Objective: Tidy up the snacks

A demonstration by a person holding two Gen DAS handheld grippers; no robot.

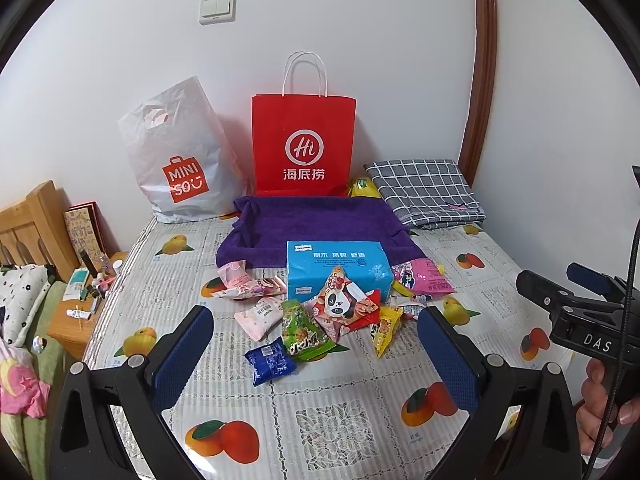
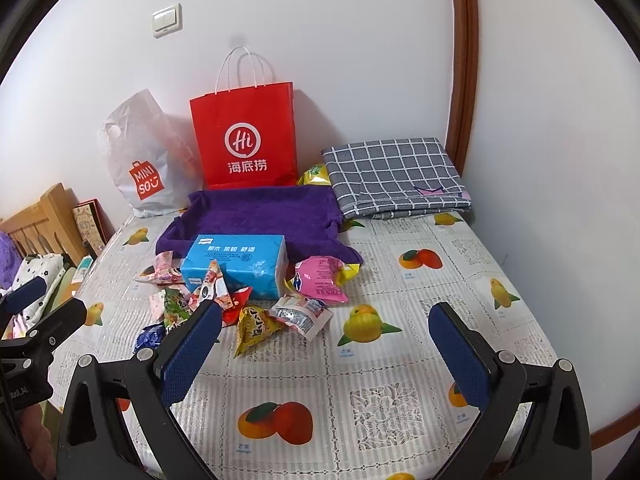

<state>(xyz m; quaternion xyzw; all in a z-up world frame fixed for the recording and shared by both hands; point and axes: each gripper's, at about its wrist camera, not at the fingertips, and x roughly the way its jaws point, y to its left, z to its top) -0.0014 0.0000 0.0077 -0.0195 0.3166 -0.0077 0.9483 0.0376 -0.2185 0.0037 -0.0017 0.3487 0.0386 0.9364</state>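
Several small snack packets lie in a heap on the table: a green one [image 1: 302,334], a blue one [image 1: 270,365], a panda one [image 1: 344,304], a yellow one [image 2: 254,328], a pink one [image 2: 320,280]. A blue tissue pack [image 1: 336,268] sits behind them, at the front of a purple cloth-lined tray [image 1: 316,220]. My left gripper [image 1: 316,344] is open and empty, just short of the heap. My right gripper [image 2: 326,344] is open and empty, to the right of the heap.
A red paper bag [image 1: 304,144] and a white MINISO bag [image 1: 176,160] stand against the back wall. A folded grey checked cloth [image 1: 424,192] lies at the back right. A wooden nightstand [image 1: 80,312] with small items stands left of the table.
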